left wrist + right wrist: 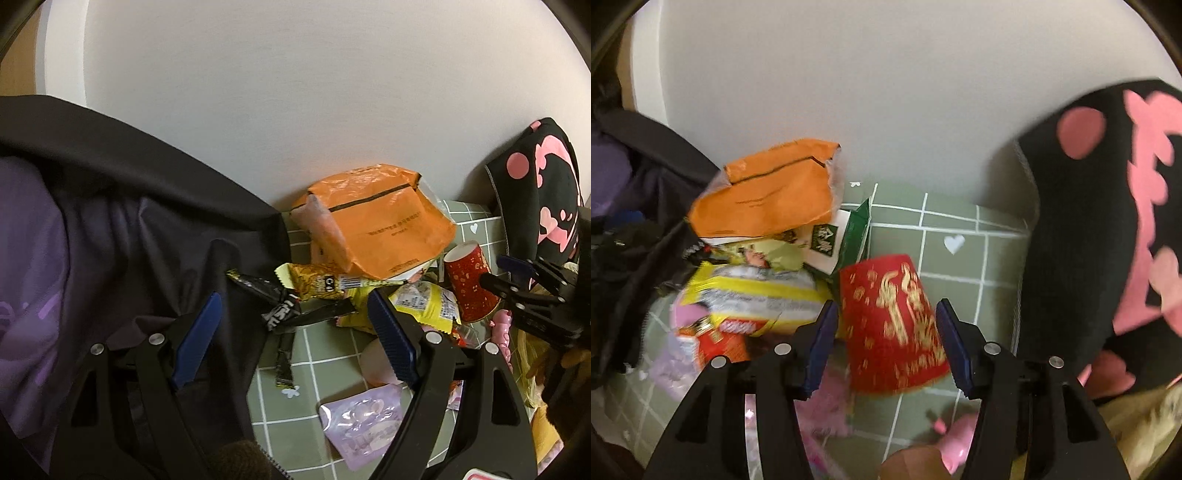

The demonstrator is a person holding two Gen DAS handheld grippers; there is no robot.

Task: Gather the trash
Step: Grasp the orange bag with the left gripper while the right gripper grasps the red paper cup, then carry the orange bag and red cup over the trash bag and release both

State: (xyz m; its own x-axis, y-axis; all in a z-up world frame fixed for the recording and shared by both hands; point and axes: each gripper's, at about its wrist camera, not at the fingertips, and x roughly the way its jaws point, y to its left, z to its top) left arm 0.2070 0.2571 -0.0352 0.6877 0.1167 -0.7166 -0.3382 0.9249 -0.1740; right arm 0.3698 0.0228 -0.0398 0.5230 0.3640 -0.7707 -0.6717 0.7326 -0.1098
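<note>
My right fingers (886, 341) are spread wide around the red paper cup (892, 325) (upside down on the green tiled counter (960, 258)), pads not pressing it. Left fingers (291, 339) open too, beside the black trash bag (147, 221), near the orange wrapper (384, 229).

Glossy foil wrappers (421, 302) (crinkled), paper cup (892, 321)
</note>
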